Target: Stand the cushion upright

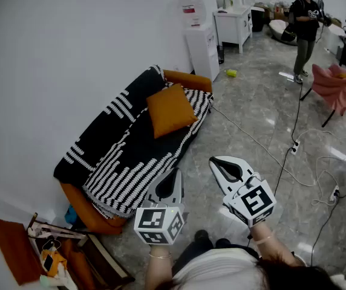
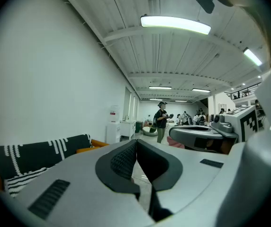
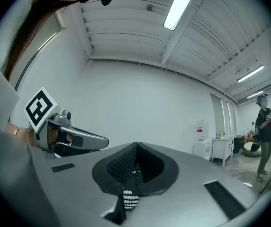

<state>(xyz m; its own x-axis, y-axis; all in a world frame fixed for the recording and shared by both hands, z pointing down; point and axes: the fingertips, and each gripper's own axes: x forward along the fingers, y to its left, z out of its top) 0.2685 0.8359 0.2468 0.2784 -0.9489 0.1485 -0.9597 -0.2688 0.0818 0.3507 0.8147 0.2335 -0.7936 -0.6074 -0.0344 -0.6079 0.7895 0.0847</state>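
An orange cushion (image 1: 170, 109) leans upright against the back of a sofa (image 1: 133, 144) draped with a black-and-white patterned throw. Both grippers hang in the air in front of the sofa, well short of the cushion. My left gripper (image 1: 174, 173) is shut with nothing in it, its jaws meeting at a point (image 2: 136, 142). My right gripper (image 1: 216, 161) is also shut and empty (image 3: 135, 145). In the left gripper view only the sofa's back with the throw (image 2: 36, 156) shows; the cushion is out of sight there.
A white water dispenser (image 1: 199, 38) and a white cabinet (image 1: 233, 26) stand along the wall beyond the sofa. Cables (image 1: 294, 144) trail over the grey marble floor. A person (image 1: 306, 29) stands far off. A pink-draped chair (image 1: 341, 86) is at right, clutter (image 1: 52, 252) at lower left.
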